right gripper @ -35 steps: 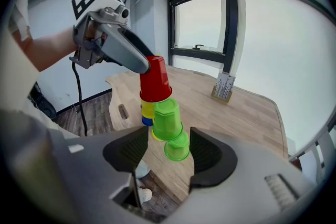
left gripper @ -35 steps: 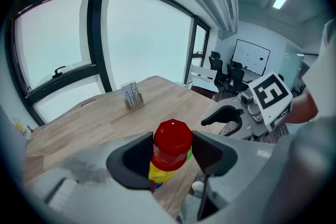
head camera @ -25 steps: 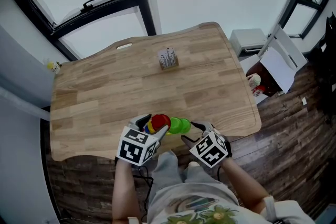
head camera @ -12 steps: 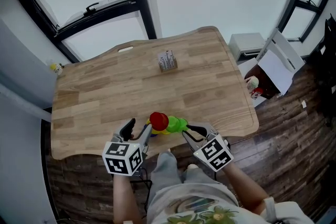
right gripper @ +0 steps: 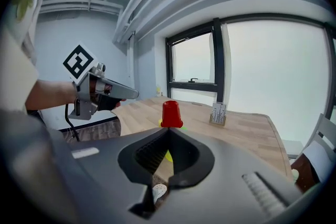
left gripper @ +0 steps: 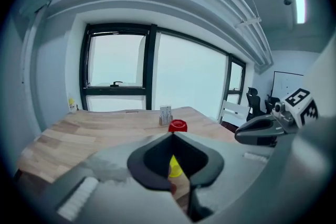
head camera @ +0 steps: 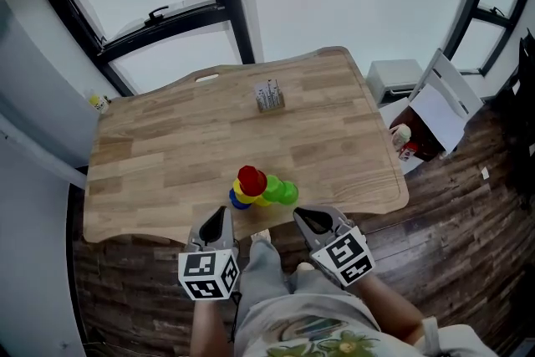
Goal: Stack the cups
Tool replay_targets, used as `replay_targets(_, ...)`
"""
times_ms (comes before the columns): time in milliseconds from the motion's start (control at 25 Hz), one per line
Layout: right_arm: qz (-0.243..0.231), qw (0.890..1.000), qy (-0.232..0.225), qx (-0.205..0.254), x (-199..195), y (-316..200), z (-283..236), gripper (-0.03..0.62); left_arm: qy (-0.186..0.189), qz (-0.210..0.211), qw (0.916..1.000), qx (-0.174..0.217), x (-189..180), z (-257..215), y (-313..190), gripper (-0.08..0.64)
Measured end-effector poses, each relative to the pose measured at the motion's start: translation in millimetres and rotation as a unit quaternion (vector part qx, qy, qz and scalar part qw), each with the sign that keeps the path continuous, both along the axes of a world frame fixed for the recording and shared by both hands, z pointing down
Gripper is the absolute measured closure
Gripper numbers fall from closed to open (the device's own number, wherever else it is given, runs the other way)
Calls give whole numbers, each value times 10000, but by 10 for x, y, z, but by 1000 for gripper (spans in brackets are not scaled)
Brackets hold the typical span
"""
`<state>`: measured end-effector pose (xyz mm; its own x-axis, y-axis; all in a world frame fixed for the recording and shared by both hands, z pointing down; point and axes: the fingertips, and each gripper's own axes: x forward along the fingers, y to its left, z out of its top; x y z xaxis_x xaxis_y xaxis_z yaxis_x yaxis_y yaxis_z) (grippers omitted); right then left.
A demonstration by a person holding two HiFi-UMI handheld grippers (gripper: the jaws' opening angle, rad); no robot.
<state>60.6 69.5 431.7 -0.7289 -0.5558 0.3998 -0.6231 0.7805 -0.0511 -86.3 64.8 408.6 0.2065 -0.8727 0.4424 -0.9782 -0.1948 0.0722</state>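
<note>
So the big change: both grippers are off the cups and backed away toward the person. The left gripper [head camera: 218, 213] and right gripper [head camera: 306, 216] hang just off the front edge of the bench [head camera: 159, 146], each with its jaws pressed together on nothing. They've only just snapped closed, and each gripper's own view shows the tips meeting with only the cups in the distance beyond them.

The stack of cups [head camera: 257, 190] stands alone near the front edge of the bench, between the two grippers and a bit ahead of them, touching neither. The red cup [head camera: 251, 179] is on top, mouth down. The blue cup [head camera: 237, 201], yellow cup [head camera: 265, 199] and green cup [head camera: 286, 193] peek out around its base (can't honestly tell from here whether they're nested or just piled under it).

Compared with a second ago, that's a real difference. Back then both grippers were right up against the cups, crowding them from either side. Half a second ago the left one was spread wide and already sliding back. Now both are clear and the pile hasn't budged or tipped.

My read is the stacking is done, or near enough, and this is the let-go-and-retreat bit. The little card stand [head camera: 267, 95] further back is untouched.
</note>
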Motion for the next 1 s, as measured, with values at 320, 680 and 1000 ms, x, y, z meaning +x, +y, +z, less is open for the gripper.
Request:
replay_targets(320,51,9997,-244,-32,-78,273,-98,591,441,203,9987,156,392,75,357,554)
replay_targets(680,427,9985,-321,-88,-68,308,-139,592,605,304,9977,53,459,84,336,554)
replay_targets(1000,819,9958,-396,-54,-162,244,-225,592,569,822,9950,26,393,17,300,554)
